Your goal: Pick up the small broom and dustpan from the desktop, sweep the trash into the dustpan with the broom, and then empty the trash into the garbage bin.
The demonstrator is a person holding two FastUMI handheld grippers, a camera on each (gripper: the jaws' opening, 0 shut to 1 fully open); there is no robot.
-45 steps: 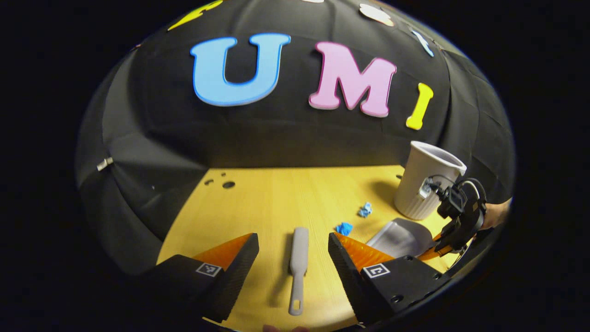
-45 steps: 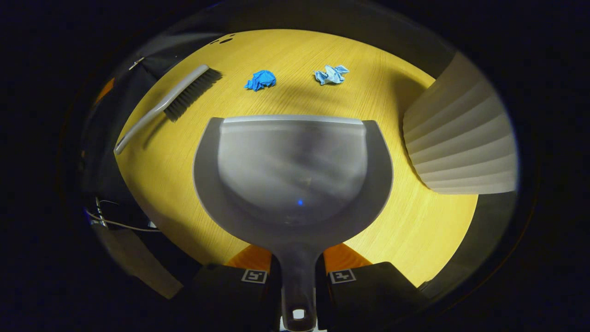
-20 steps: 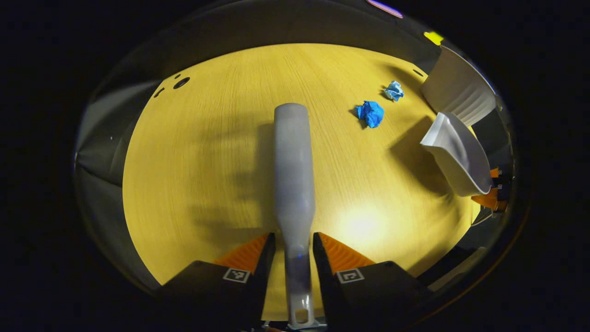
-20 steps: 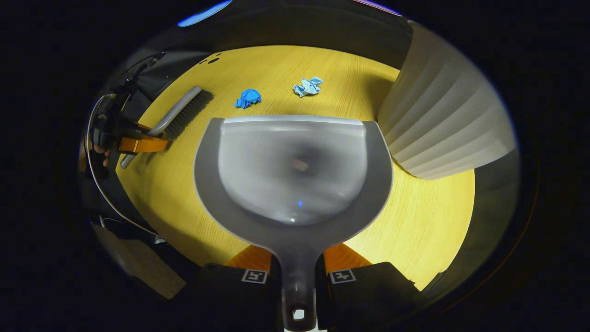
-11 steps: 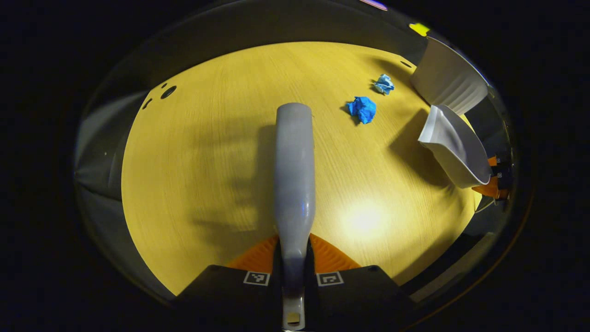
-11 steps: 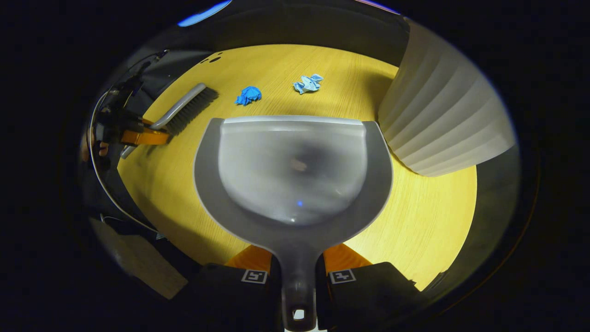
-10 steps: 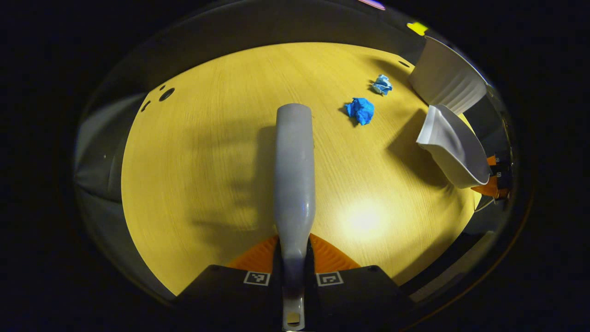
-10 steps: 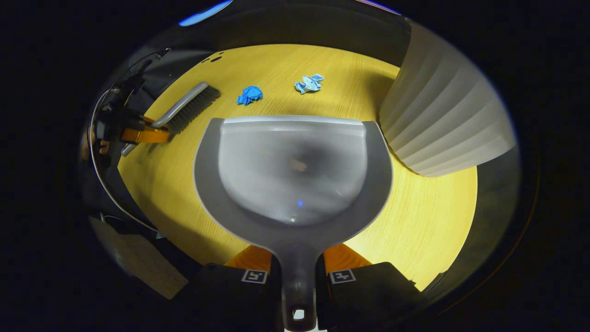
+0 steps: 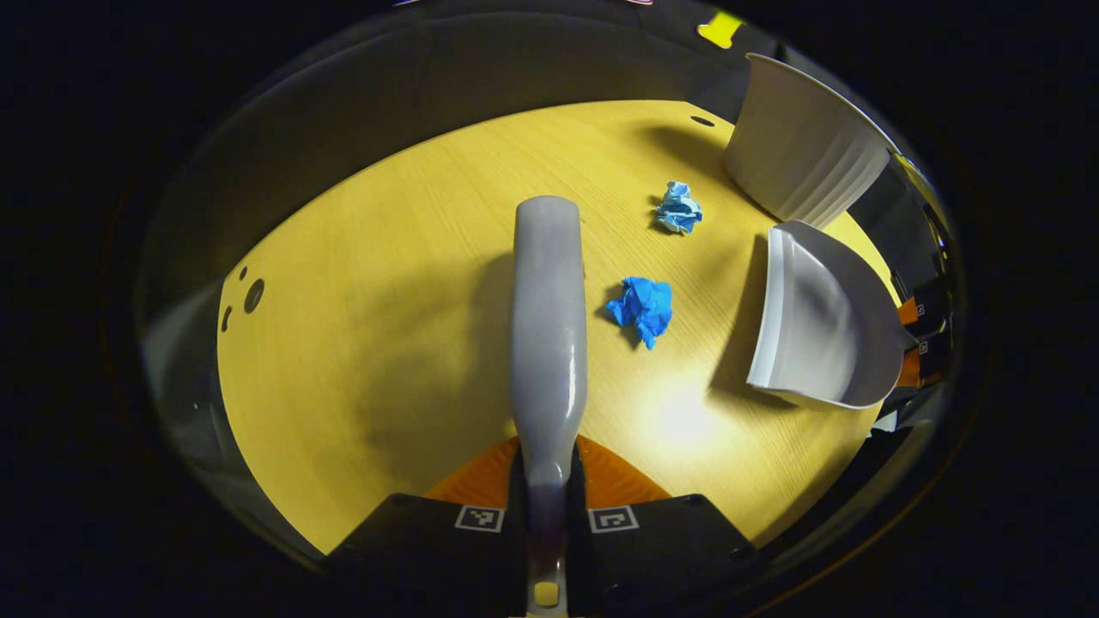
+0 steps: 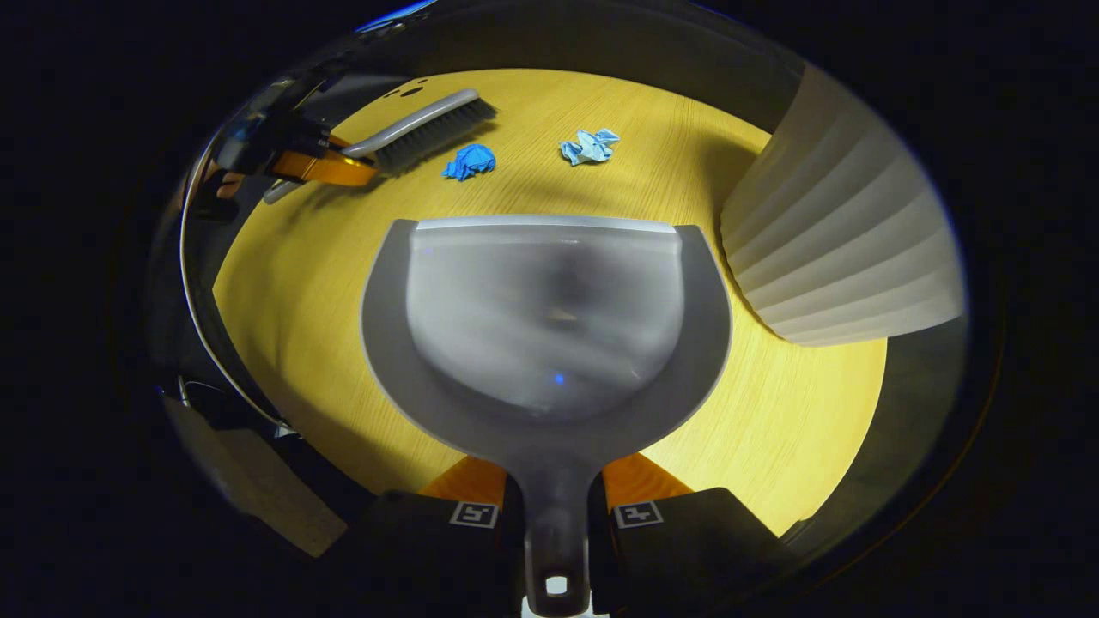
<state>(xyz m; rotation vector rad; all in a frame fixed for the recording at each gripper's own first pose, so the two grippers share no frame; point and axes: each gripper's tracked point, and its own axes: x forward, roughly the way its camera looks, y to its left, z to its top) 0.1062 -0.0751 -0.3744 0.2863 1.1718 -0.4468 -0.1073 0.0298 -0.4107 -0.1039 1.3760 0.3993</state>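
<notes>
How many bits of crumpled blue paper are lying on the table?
2. The darker wad lies beside the broom; the paler wad lies farther off, nearer the bin. More might hide behind the dustpan.

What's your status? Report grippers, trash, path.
Left gripper shut on broom; right gripper shut on dustpan. Two blue paper wads on desktop. Path to dustpan open.

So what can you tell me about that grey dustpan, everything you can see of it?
The dustpan is smooth grey plastic by the look of it, a rounded scoop with a raised rim, a straight front lip and a short handle with a hanging hole at its end. It is empty. The right claw is shut on its handle. In the left gripper view the dustpan hangs tilted over the table, its open lip towards the two blue paper wads, with the white ribbed bin just behind it.
</notes>
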